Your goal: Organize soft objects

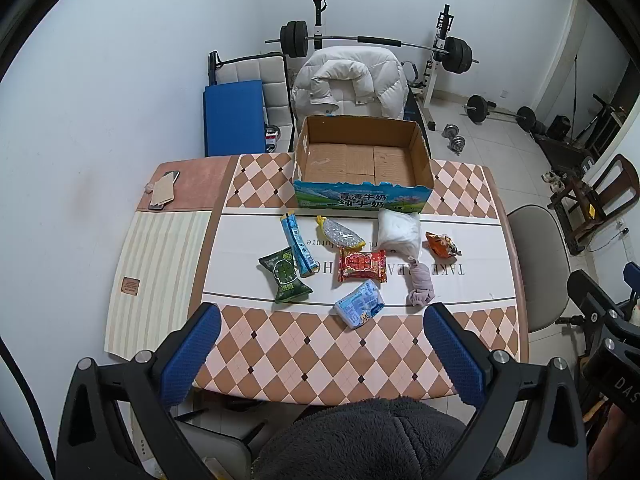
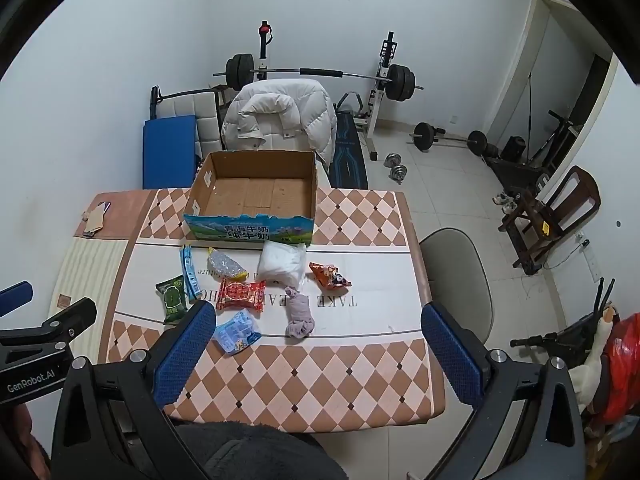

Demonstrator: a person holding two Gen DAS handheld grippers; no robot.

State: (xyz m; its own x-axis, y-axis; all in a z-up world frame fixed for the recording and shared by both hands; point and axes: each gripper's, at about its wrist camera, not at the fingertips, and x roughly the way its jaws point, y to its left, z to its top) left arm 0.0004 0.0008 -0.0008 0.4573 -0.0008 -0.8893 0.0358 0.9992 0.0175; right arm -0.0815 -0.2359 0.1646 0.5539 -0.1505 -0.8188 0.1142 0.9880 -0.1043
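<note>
Several soft items lie on the table in front of an open, empty cardboard box [image 1: 362, 160] [image 2: 256, 194]: a green snack packet [image 1: 285, 274] [image 2: 173, 297], a blue stick packet [image 1: 298, 246], a silver mesh pouch [image 1: 342, 233], a red packet [image 1: 362, 266] [image 2: 241, 294], a light blue tissue pack [image 1: 359, 304] [image 2: 238, 332], a white bag [image 1: 399, 231] [image 2: 282, 262], an orange packet [image 1: 442, 245] [image 2: 329, 276] and a rolled purple sock [image 1: 421, 286] [image 2: 300, 312]. My left gripper [image 1: 322, 344] and right gripper [image 2: 314, 344] are both open and empty, held above the table's near edge.
A phone and card lie at the table's far left corner [image 1: 164, 192]. A chair with a white jacket [image 1: 348, 84] stands behind the box. A grey chair [image 1: 540, 268] stands at the table's right side. Barbells and a weight rack stand at the back.
</note>
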